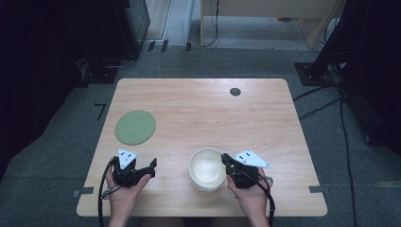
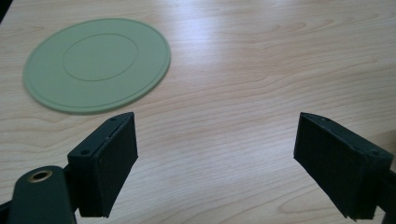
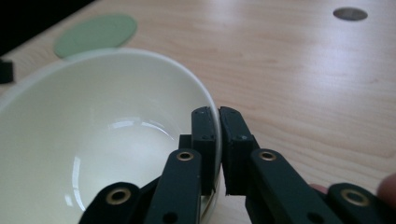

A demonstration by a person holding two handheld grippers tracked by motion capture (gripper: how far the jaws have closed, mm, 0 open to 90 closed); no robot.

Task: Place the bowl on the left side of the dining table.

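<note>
R tongs (image 3: 218, 140) on bowl (image 3: 93, 140) rim

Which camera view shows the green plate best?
The left gripper view: the green plate lies whole, large and close, its rings visible. The high view shows it whole but small; the right gripper view shows part of it behind the bowl.

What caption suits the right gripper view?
Right tool pinching the rim of a cream bowl on a wooden table.
</note>
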